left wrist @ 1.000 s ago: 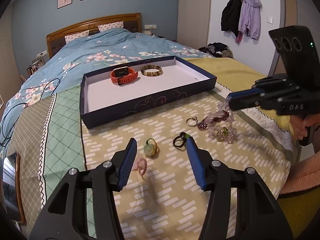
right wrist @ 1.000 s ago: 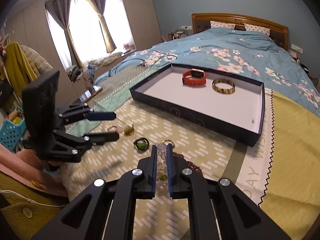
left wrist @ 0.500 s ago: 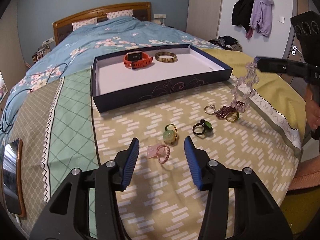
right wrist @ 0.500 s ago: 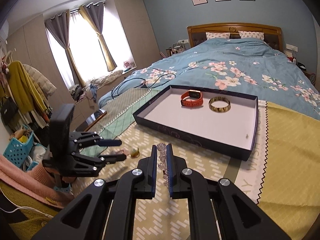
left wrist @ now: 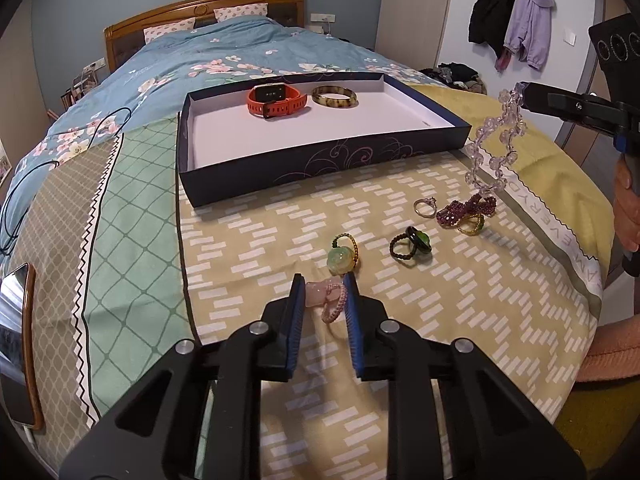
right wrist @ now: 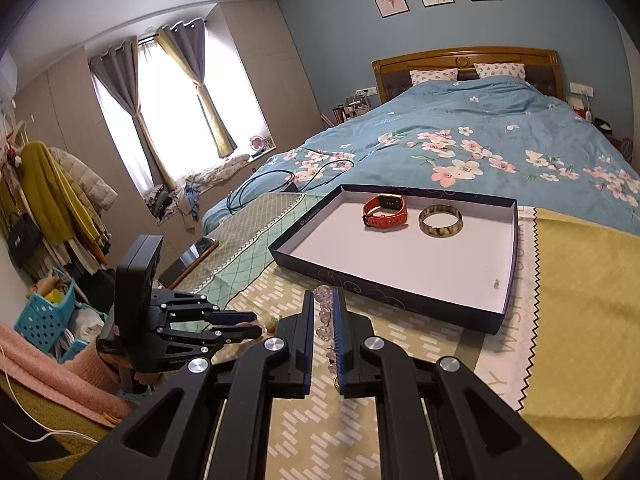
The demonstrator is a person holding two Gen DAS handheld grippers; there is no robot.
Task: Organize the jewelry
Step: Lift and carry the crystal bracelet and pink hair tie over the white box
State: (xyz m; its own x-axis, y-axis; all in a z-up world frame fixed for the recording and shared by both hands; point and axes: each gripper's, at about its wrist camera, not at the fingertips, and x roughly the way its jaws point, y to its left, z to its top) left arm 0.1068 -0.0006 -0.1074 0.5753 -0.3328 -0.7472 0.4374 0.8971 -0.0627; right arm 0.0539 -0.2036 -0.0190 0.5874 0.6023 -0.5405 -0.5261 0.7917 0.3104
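- The right gripper (right wrist: 323,334) is pinched on a strand of clear faceted crystal beads (left wrist: 495,142); the strand's lower end is lost among a dark purple beaded bracelet (left wrist: 466,207) on the patterned yellow blanket (left wrist: 400,288).
- The left gripper (left wrist: 323,312) is closing around a pink beaded ring with a pale pink stone (left wrist: 327,295) lying on the blanket; contact with the pads cannot be made out.
- The shallow navy cardboard box with white lining (left wrist: 320,160) holds an orange rubber-strapped watch (left wrist: 276,100) and a mottled amber bangle (left wrist: 334,97).
- A person's hand (left wrist: 626,208) is cut off at the frame edge.
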